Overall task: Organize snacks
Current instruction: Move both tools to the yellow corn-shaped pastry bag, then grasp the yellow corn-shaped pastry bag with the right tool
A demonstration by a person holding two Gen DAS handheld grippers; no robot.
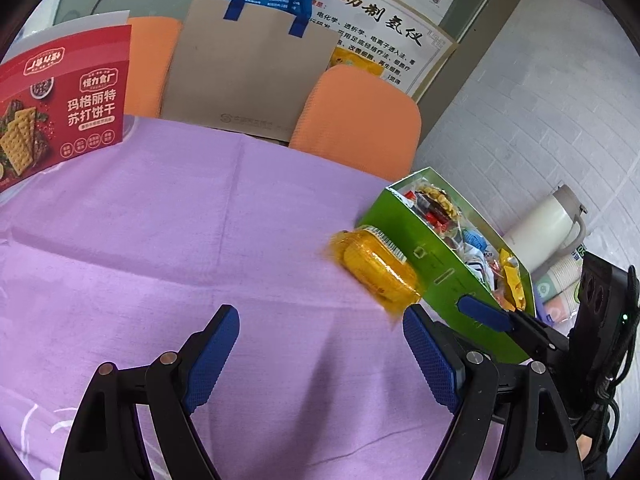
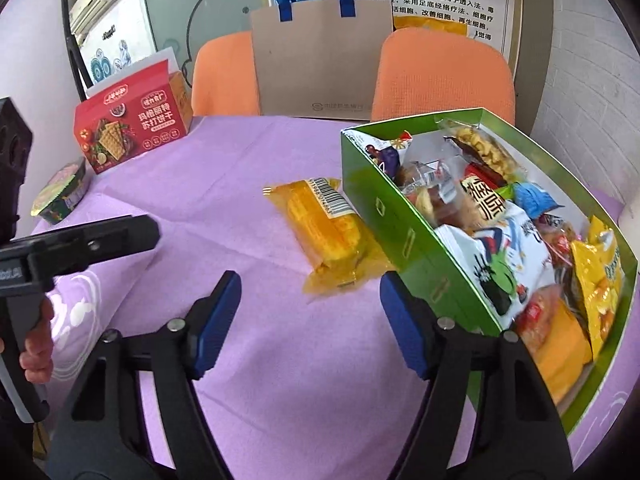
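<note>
1. Yellow snack packet lies flat on the purple surface, touching the green box of snacks.
2. My right gripper hovers before it, jaws apart, empty.
3. My left gripper likewise has its jaws apart, empty.

Each handheld black plastic two-finger left gripper and matching black right gripper is built from angular linkage arms with triangular cut-outs. Round silver pivot screws are fitted at the joints. Blue cross-hatched rubber pads are mounted on the fingers. A green indicator light and bundled black cables are noted on the right unit's housing.
</note>
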